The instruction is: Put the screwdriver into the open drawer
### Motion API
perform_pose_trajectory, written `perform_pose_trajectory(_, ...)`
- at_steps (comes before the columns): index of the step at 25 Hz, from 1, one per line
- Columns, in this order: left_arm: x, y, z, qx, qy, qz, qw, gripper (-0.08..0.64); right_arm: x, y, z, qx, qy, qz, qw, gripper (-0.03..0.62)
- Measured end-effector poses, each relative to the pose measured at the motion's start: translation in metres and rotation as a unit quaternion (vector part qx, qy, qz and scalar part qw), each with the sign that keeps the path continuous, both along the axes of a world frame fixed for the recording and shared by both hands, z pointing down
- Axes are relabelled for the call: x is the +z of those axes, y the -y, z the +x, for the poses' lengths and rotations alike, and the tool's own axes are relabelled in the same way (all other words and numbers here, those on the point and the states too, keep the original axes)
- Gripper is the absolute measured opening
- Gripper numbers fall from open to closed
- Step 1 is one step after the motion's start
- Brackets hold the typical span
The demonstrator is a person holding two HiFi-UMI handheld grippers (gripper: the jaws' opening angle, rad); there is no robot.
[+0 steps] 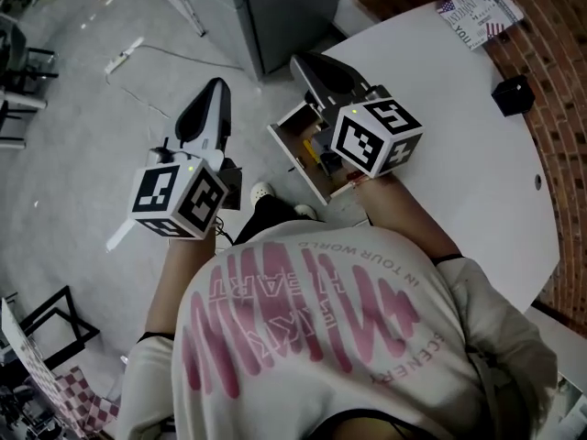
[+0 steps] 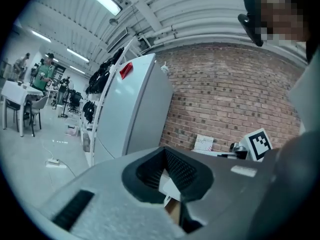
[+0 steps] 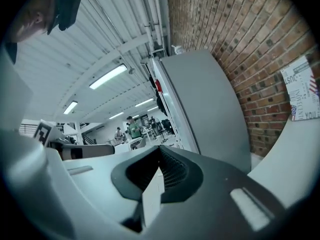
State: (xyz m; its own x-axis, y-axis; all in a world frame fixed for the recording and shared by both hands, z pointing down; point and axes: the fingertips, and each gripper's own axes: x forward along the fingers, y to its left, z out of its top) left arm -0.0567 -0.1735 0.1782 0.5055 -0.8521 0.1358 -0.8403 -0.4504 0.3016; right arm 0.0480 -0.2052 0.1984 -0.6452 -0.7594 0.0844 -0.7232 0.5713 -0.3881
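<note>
Right now, from the head view, a person in a white T-shirt with pink lettering holds both tools up in front of the chest, each pointing away from the body. The left gripper (image 1: 216, 88), a grey and black two-jaw tool with a black-and-white marker cube at its back, is over the grey concrete floor (image 1: 83, 136), apart from the furniture. Its own view shows the black ribbed pads (image 2: 180, 170) pressed together with nothing pinched between them. The right gripper (image 1: 303, 64), of the same build, sits above the near edge of the round white table (image 1: 459, 154). In its own view the jaws are likewise closed tight and empty, facing a tall grey metal cabinet (image 3: 210, 104) and a red brick wall (image 3: 240, 29). Just below the right gripper's marker cube stands the small open wooden drawer (image 1: 295, 117) with a pale front panel, at the table's edge. A dark and yellow object (image 1: 321, 151) lies inside the drawer, half covered by the cube and too small to tell whether it is the screwdriver. Neither tool carries the screwdriver. Further back on the table are a small black box (image 1: 512, 95) near the rim and a printed paper sheet (image 1: 479, 7) at the far side, well apart from the drawer.
</note>
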Motion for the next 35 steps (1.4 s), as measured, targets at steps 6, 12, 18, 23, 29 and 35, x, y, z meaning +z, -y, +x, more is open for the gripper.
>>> perform_pose_trajectory(6,-0.021,-0.001,0.013,-0.013,-0.007,0.034,0.9993,0.002,-0.043,-0.005,0.023,0.006,-0.015,0.046,0.999,0.009)
perform_pose_trajectory(12,-0.023,-0.005,0.025,-0.012,-0.011,0.042,0.9990,0.002,-0.047,-0.014,0.038,0.016,-0.029,0.058,0.998,0.010)
perform_pose_trajectory(18,-0.019,-0.005,0.033,-0.007,-0.016,0.032,0.9993,0.002,-0.043,-0.017,0.045,0.018,-0.035,0.055,0.998,0.009)
perform_pose_trajectory(23,-0.015,-0.003,0.037,-0.006,-0.015,0.029,0.9994,0.002,-0.038,-0.016,0.048,0.016,-0.040,0.053,0.998,0.009)
perform_pose_trajectory(29,-0.010,0.003,0.039,-0.007,-0.015,0.026,0.9995,0.002,-0.031,-0.010,0.052,0.020,-0.040,0.046,0.998,0.009)
perform_pose_trajectory(35,-0.007,0.010,0.038,-0.009,-0.016,0.022,0.9996,0.002,-0.025,-0.004,0.054,0.022,-0.041,0.038,0.998,0.009)
